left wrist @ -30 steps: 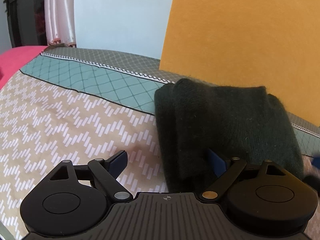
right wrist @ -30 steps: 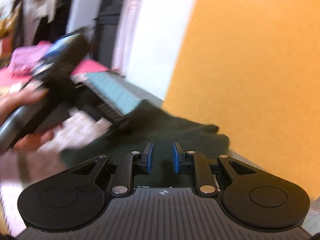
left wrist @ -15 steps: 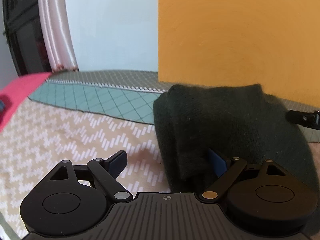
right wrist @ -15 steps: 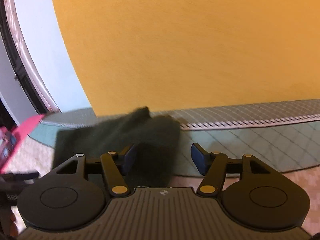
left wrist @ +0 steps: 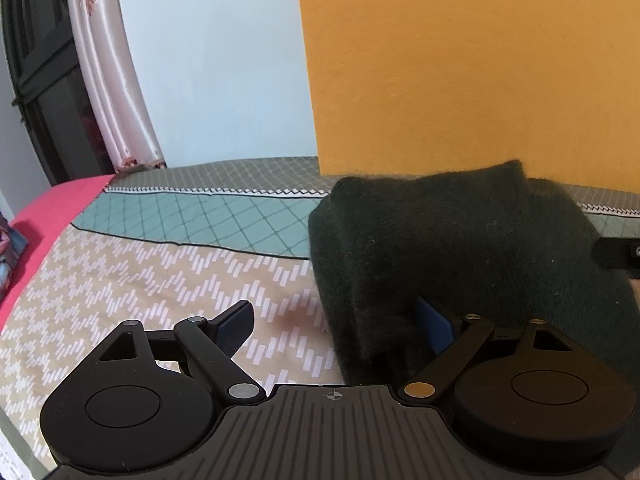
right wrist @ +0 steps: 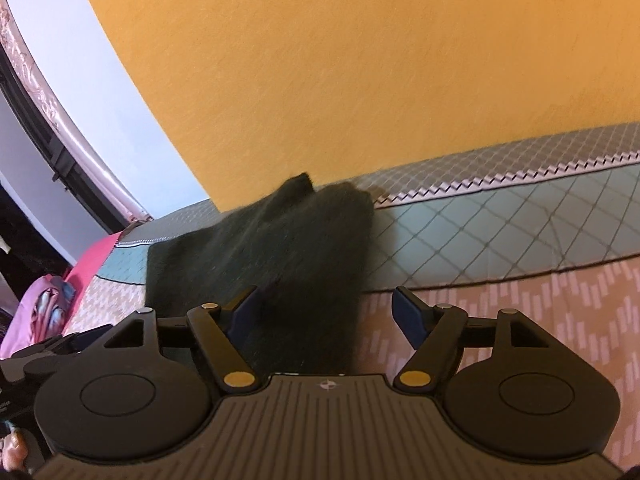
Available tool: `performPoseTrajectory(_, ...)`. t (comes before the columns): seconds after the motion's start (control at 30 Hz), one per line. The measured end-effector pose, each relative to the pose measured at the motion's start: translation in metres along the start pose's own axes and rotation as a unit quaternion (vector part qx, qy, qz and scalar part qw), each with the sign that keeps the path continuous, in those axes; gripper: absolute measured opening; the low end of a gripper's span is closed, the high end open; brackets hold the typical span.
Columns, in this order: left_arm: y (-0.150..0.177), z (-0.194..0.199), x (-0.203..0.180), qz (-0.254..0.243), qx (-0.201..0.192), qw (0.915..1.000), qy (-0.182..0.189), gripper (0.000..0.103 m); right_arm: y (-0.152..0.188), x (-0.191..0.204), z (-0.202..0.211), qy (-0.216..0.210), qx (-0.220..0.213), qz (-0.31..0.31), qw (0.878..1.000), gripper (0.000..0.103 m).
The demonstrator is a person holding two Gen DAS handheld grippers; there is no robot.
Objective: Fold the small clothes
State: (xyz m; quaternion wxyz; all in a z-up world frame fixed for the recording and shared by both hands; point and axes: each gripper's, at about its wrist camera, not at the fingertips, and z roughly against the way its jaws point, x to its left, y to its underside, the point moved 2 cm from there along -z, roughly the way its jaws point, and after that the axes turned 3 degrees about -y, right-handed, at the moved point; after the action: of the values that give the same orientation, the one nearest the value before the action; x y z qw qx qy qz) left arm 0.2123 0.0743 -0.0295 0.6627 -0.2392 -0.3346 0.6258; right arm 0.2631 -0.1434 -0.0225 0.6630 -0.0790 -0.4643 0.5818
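Note:
A dark green knitted garment [left wrist: 460, 248] lies folded in a thick bundle on the patterned bedspread [left wrist: 160, 280], close to the orange wall. My left gripper [left wrist: 336, 320] is open; its right finger is against the garment's near left corner and its left finger is over bare bedspread. The garment also shows in the right wrist view [right wrist: 280, 248]. My right gripper [right wrist: 326, 312] is open, straddling the garment's near right edge, with its left finger over the fabric and its right finger over the bedspread.
An orange wall [left wrist: 480, 60] stands right behind the garment. A pale blue wall and pink curtain [left wrist: 108, 80] are at the back left. A pink blanket [left wrist: 48, 212] lies along the bed's left edge. Pink clothes [right wrist: 40, 312] are piled at the left.
My right gripper has opened and swung round to face the wall at the garment's right edge. The left gripper has stayed open at the left corner, tilting up a little.

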Motion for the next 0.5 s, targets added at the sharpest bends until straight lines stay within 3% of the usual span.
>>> performPoseTrajectory(0.17,-0.002,-0.008,0.009,0.02,0.035,0.9991,0.016,0.103,0.006,-0.007,-0.003,-0.024,0.013,-0.03,0.999,0.079)
performPoseTrajectory(0.23,-0.004,-0.013,0.018,0.043,0.058,0.9961,0.049,0.103,0.008,-0.012,-0.003,-0.04,0.021,-0.053,0.998,0.079)
performPoseTrajectory(0.3,-0.004,-0.022,0.031,0.082,0.093,0.9873,0.099,0.103,0.009,-0.017,-0.004,-0.057,0.033,-0.078,0.995,0.079)
performPoseTrajectory(0.37,-0.001,-0.036,0.045,0.133,0.145,0.9648,0.175,0.103,0.011,-0.02,-0.006,-0.076,0.046,-0.098,0.991,0.079)
performPoseTrajectory(0.43,0.007,-0.053,0.053,0.179,0.202,0.9266,0.261,0.103,0.013,-0.022,-0.009,-0.092,0.06,-0.109,0.988,0.079)
performPoseTrajectory(0.47,0.009,-0.057,0.055,0.19,0.208,0.9157,0.287,0.103,0.014,-0.022,-0.011,-0.098,0.067,-0.113,0.987,0.079)
performPoseTrajectory(0.5,0.01,-0.057,0.054,0.188,0.204,0.9152,0.293,0.103,0.015,-0.022,-0.014,-0.103,0.072,-0.116,0.985,0.08)
